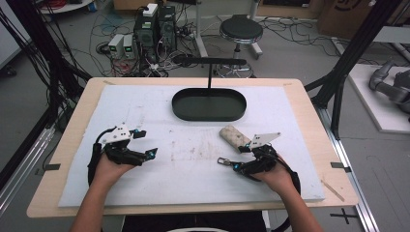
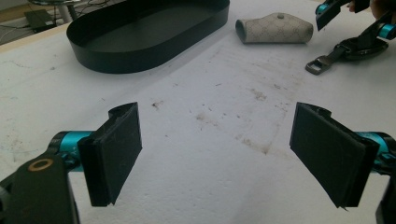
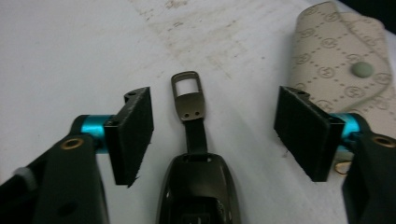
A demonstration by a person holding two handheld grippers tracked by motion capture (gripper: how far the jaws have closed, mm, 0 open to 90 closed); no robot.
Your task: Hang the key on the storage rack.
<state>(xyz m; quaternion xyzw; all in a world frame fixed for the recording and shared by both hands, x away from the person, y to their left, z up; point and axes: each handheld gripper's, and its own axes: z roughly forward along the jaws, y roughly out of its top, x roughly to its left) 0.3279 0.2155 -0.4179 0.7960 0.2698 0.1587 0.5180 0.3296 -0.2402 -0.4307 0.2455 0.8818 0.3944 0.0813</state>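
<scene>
So the right gripper sits near the right part of the table's front edge, jaws spread on either side of a dark key fob that lies flat on the white pad. The pads aren't touching it yet, there's a clear gap on both sides. The fob's strap and metal clasp stick out ahead of the jaws, toward the table's middle. Just beside it, toward the far edge, lies a beige patterned key pouch, close to the right jaw but apart from the fob.

The left gripper hangs over the left part of the pad with its jaws wide apart and nothing between them. The black oval tray sits by the middle of the far edge.

My take: the step is grabbing the fob. I'd keep the jaws centred on the fob's thick body, not the thin strap, get low so the pads catch its sides, and close slowly. The shell looks glossy, so a skewed pinch could squirt it out or nudge the pouch.
</scene>
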